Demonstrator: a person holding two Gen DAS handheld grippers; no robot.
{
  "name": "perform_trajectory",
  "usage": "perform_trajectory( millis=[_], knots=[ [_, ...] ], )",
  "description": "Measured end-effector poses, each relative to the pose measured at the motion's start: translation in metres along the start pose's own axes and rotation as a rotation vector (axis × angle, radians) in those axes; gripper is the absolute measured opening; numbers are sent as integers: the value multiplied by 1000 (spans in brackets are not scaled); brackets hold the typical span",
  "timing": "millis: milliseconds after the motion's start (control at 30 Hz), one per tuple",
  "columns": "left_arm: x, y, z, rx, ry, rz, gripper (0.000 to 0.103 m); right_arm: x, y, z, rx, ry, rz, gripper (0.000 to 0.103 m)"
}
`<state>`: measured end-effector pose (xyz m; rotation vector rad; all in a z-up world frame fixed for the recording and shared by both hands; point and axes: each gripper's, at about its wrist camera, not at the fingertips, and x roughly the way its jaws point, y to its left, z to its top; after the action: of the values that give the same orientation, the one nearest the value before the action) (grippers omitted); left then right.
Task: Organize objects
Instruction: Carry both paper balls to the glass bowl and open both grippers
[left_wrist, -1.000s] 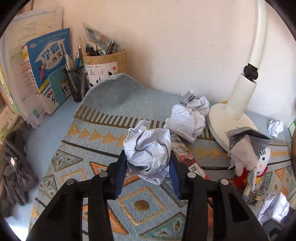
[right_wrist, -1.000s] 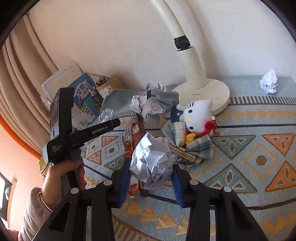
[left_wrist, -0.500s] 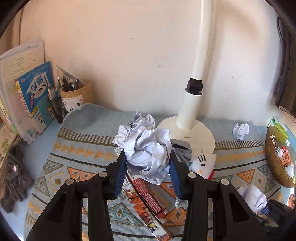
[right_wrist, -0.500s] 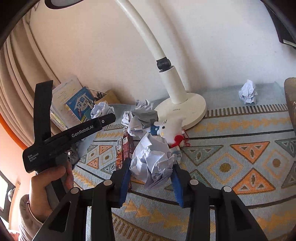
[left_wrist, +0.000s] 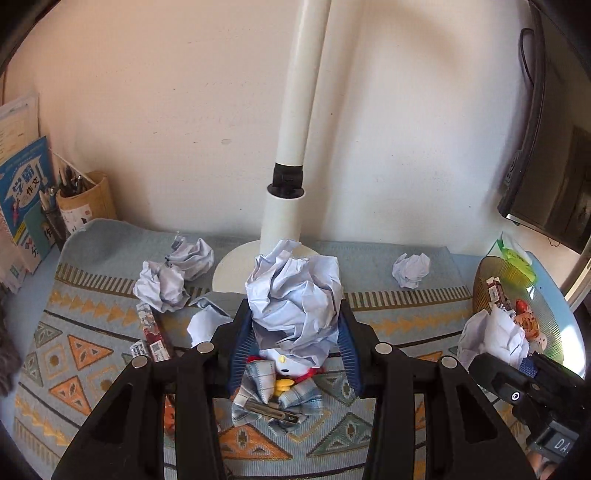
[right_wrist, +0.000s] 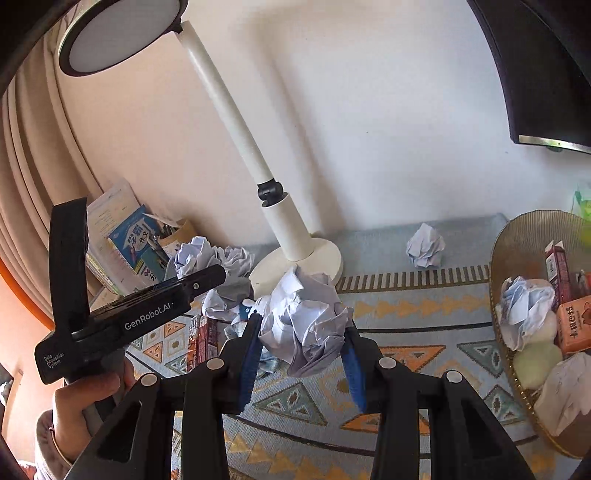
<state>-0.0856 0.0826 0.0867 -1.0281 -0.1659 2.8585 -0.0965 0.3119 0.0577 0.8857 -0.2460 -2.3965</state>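
My left gripper is shut on a crumpled white paper ball, held above a white cat plush on the patterned mat. My right gripper is shut on a second crumpled paper ball, also lifted off the mat. That second ball shows at the lower right of the left wrist view, close to the gold wire basket. Loose paper balls lie on the mat: one at the back right, two at the back left.
The gold basket at the right holds cartons, a paper ball and other items. A white desk lamp rises from its round base at the back centre. Pen holders and books stand back left. A dark monitor hangs at right.
Both grippers have risen and swung to the right, each still holding its paper ball. The basket has come into view on the right.
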Motion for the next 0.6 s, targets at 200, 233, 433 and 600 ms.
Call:
perform_trajectory(
  millis=[200, 233, 433, 600],
  knots=[
    [11, -56, 11, 72, 26, -109, 40, -24, -40, 32, 3, -44, -97, 40],
    [11, -67, 12, 92, 24, -126, 40, -28, -48, 37, 7, -50, -115, 40],
    [15, -134, 15, 192, 19, -226, 40, -52, -105, 65, 56, -81, -230, 40],
    [19, -189, 9, 277, 21, -318, 40, -70, -139, 84, 78, -98, -317, 40]
  ],
)
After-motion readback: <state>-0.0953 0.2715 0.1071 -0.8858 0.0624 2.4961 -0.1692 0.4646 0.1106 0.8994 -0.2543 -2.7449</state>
